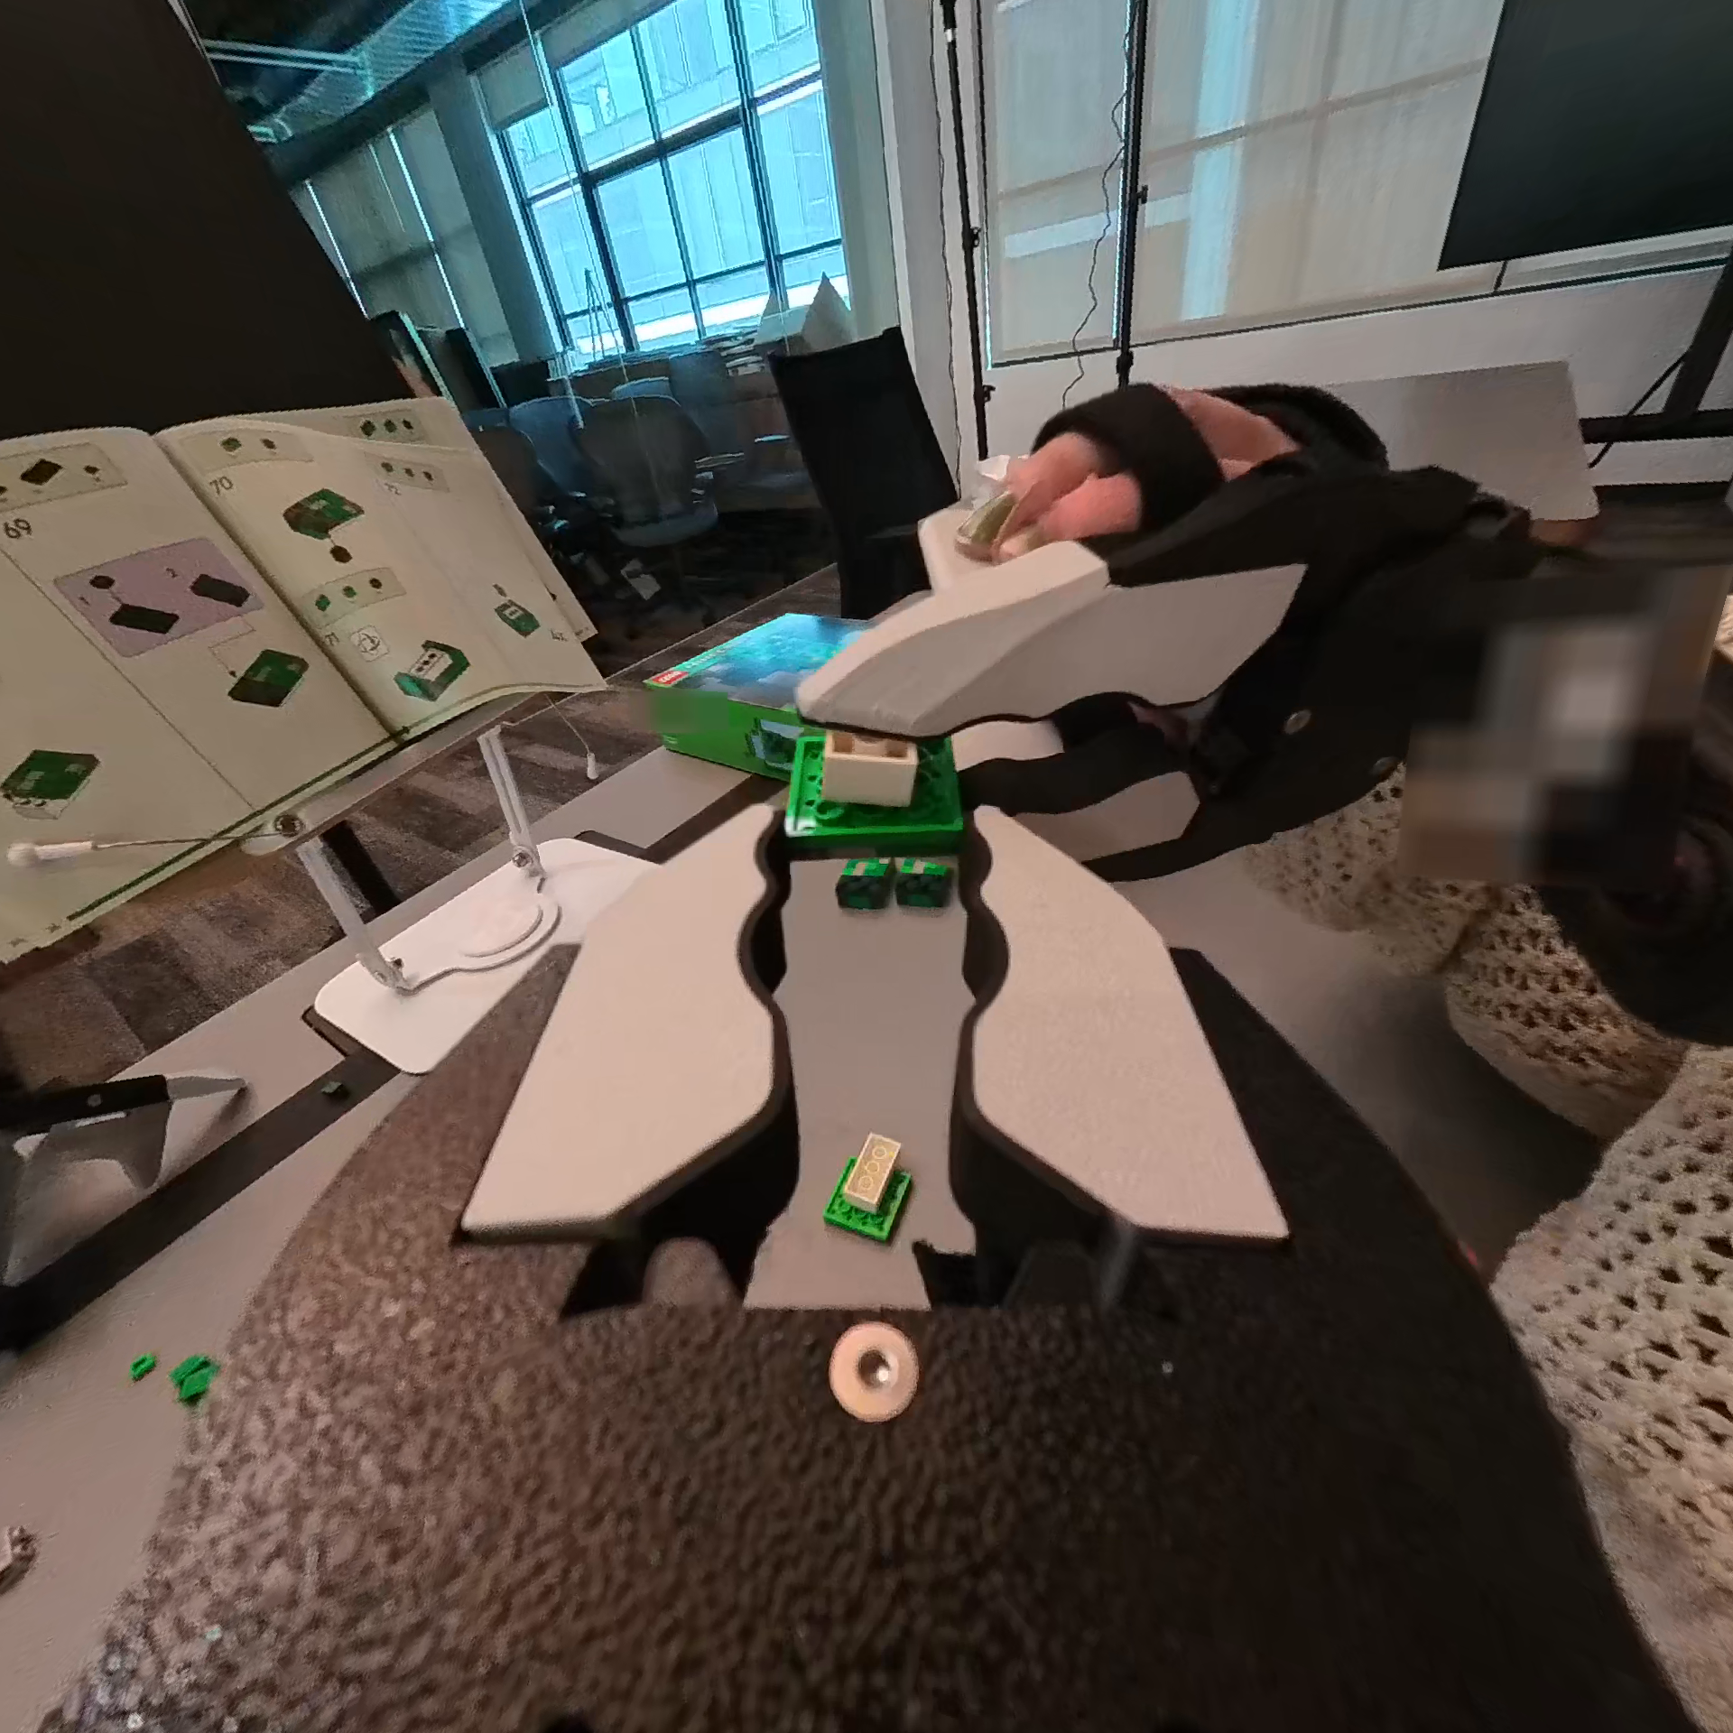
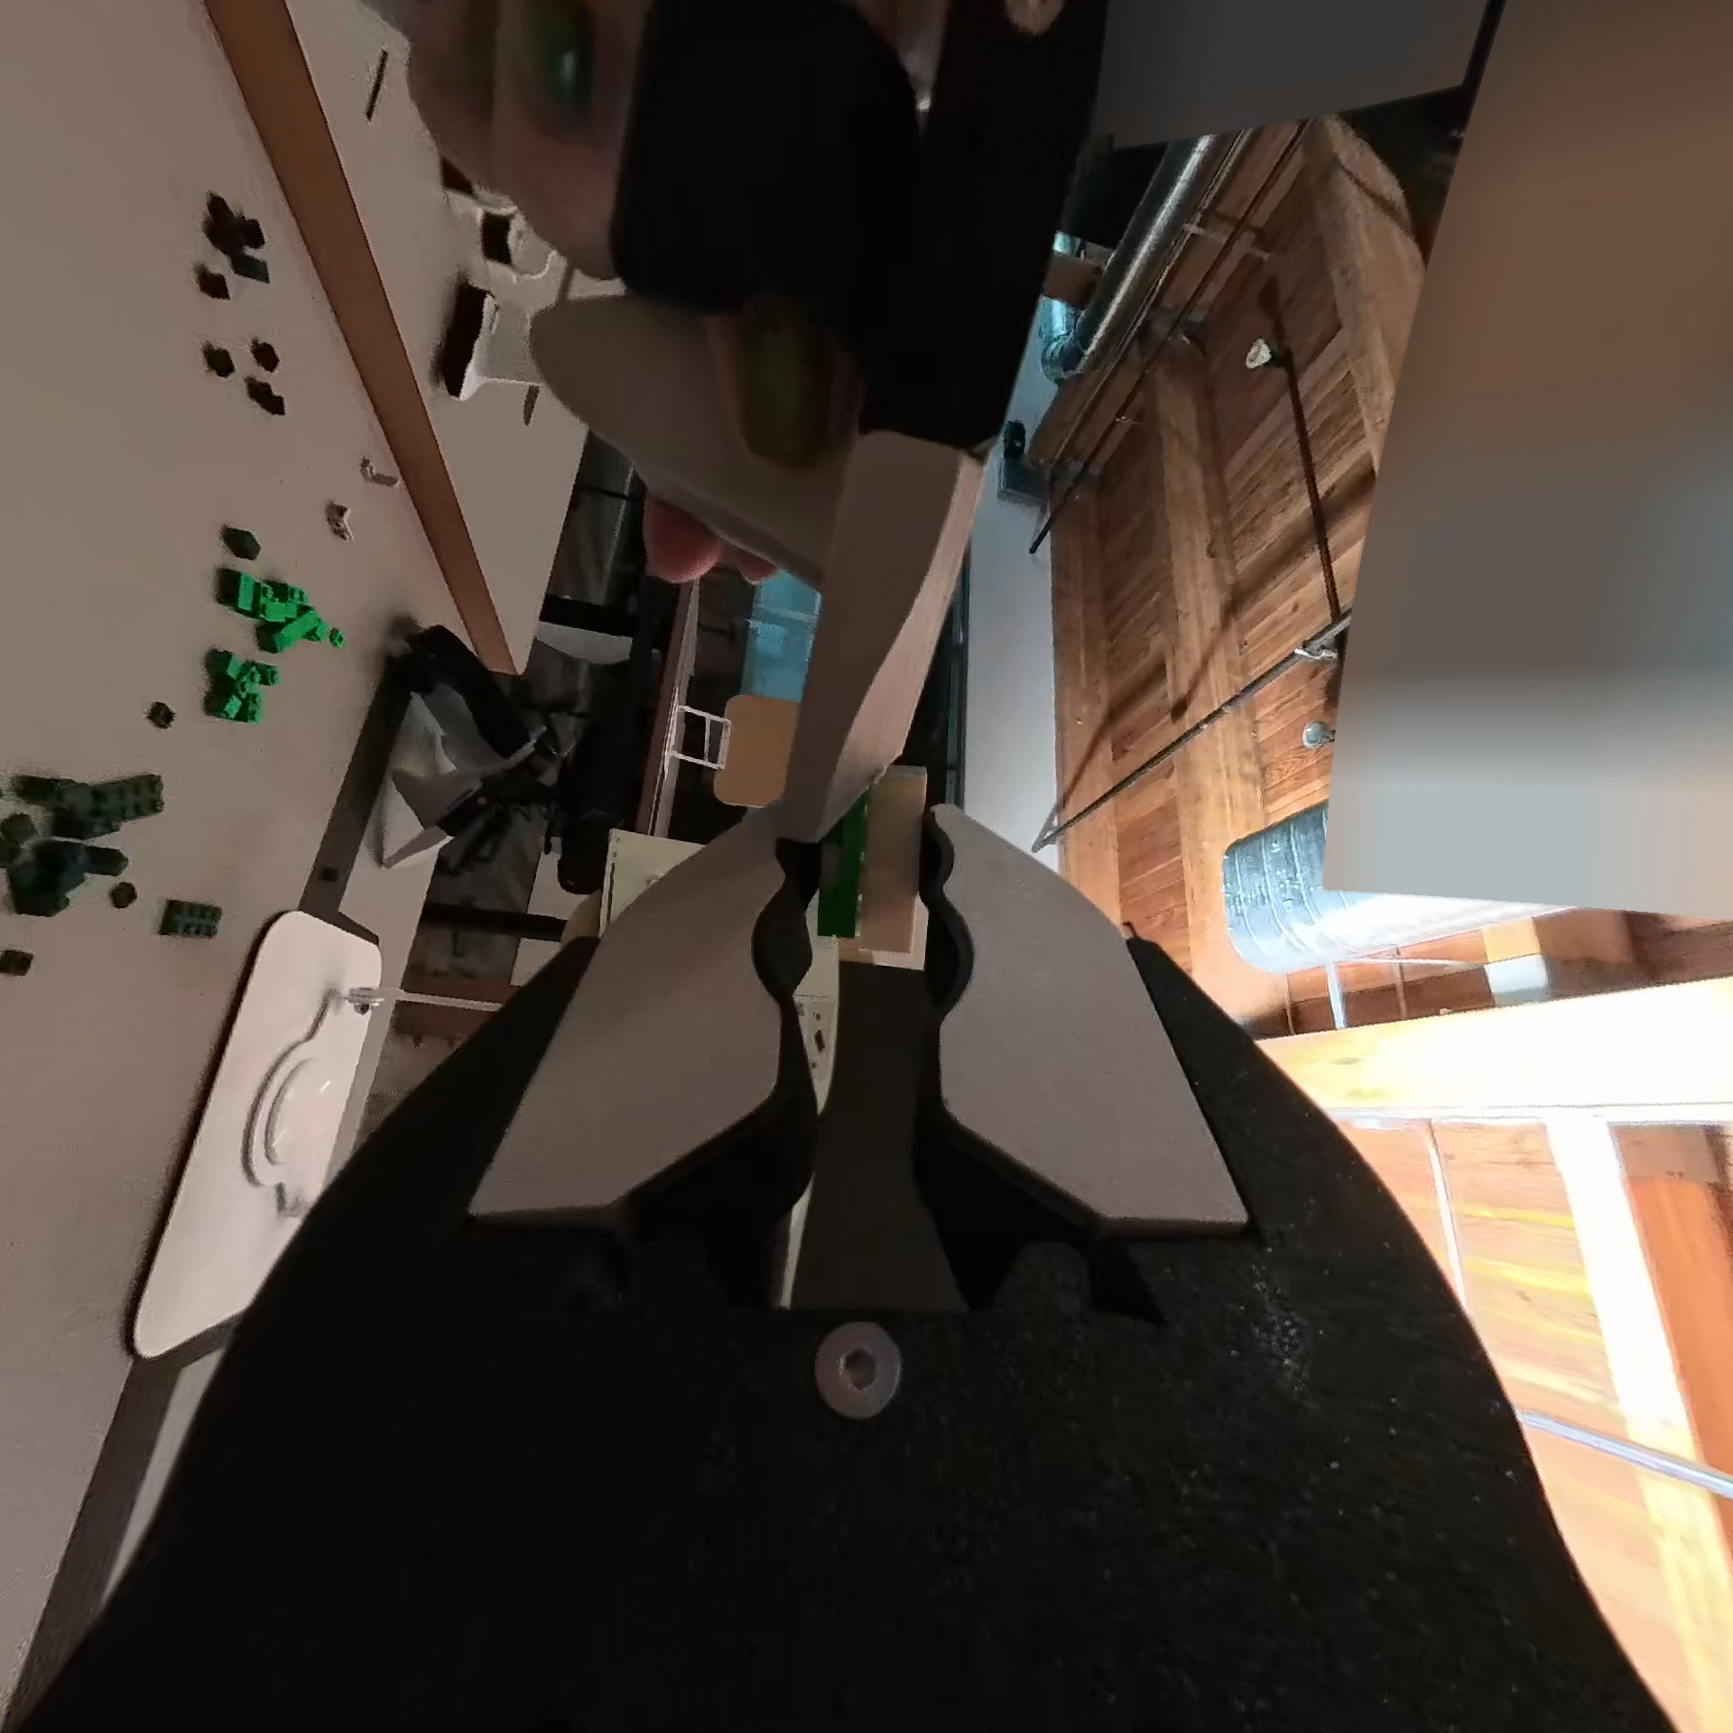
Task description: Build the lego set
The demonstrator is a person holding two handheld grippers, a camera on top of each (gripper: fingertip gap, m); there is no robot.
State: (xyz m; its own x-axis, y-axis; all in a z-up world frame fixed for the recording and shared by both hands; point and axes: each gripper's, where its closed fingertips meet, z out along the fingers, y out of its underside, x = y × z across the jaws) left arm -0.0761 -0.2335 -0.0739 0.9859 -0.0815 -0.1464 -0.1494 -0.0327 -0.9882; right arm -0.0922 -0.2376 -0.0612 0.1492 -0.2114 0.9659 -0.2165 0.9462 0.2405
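So the half-built piece, a green plate (image 1: 941, 814) with a cream brick (image 1: 867, 780) sat on it, was held up off the counter (image 1: 872, 1032), clenched top and bottom in the right claw (image 1: 891, 760), which had been turned on its side. A hand (image 1: 1078, 488) was rested on that claw's upper finger. The left claw (image 1: 877, 830) was released and carrying nothing, its tips parked either side of the plate's near edge. Two little dark green cubes (image 1: 891, 881) were left just below the plate, and a small green plate with a tan brick on it (image 1: 867, 1186) was lying further back between the left fingers. The instruction booklet (image 1: 281, 610) was propped open on its stand, with the set's box (image 1: 741, 694) behind.

In the right wrist view a grey finger was seen reaching in against the plate; it's probably one of the left claw's, but that can't really be told for sure.

What could go wrong: the plate is only pinched through the brick, so if it gets shoved sideways by the left claw, it could be twisted or popped right out and dropped onto the cubes. If it's squeezed unevenly, the brick could be seated crooked. The cubes could also get knocked off by a low left fingertip.
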